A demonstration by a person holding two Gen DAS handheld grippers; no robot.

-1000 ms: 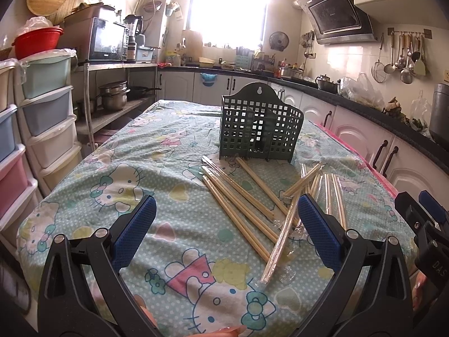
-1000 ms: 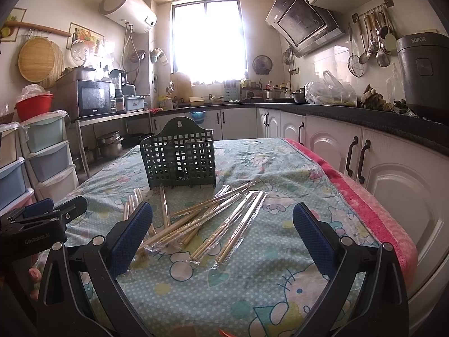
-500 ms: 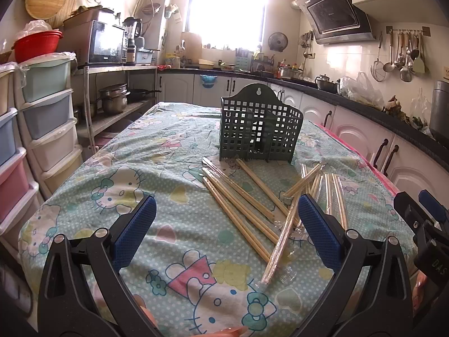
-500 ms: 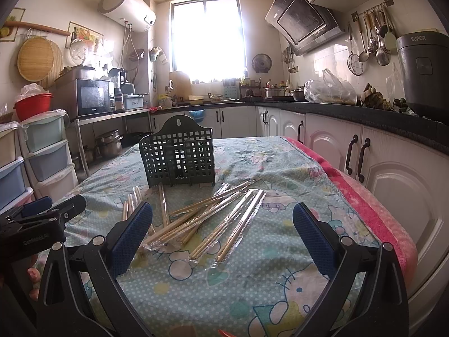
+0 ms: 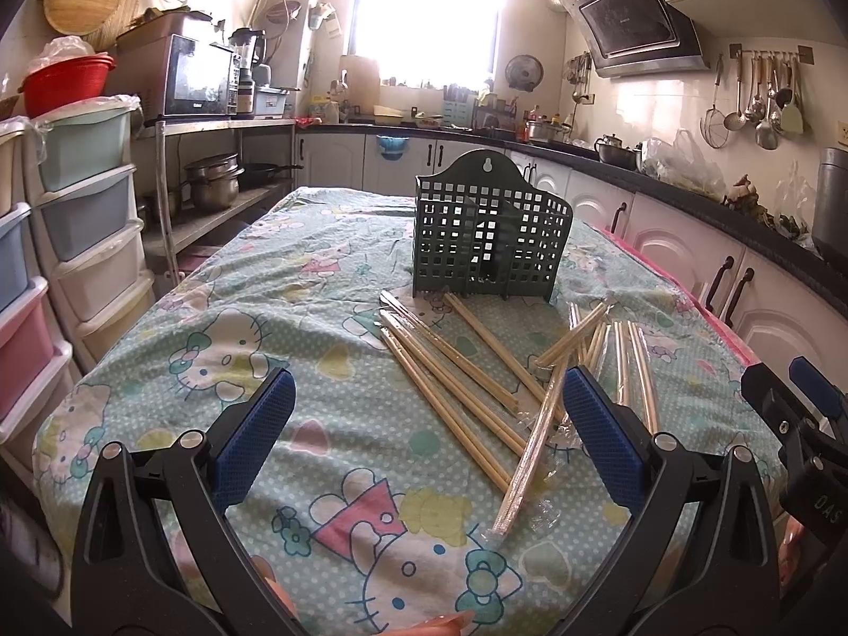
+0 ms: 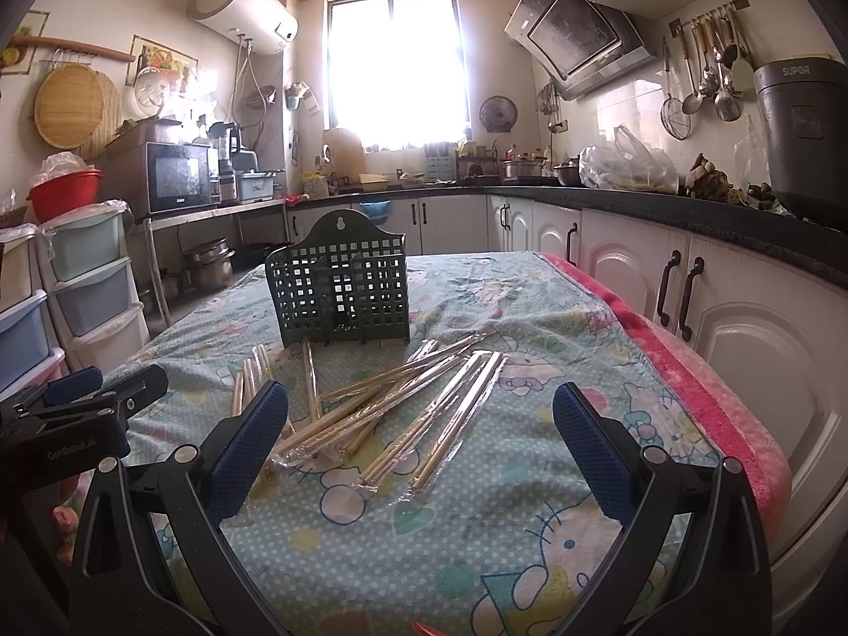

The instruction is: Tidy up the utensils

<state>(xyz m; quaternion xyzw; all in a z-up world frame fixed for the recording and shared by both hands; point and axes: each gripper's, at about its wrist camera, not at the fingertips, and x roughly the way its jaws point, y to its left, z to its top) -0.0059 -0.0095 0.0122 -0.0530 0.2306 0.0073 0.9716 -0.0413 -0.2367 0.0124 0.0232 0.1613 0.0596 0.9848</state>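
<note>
A dark green lattice utensil holder stands upright on the table; it also shows in the right wrist view. Several pairs of wooden chopsticks in clear wrappers lie scattered in front of it, also seen from the right. My left gripper is open and empty, above the table's near edge, short of the chopsticks. My right gripper is open and empty, near the chopstick pile's front. Each gripper shows at the edge of the other's view.
The table carries a Hello Kitty cloth with a pink edge on the right. Plastic drawer units stand to the left. White cabinets under a dark counter run along the right.
Both views have barely shifted; the grippers stay open and the chopsticks and holder have not moved.
</note>
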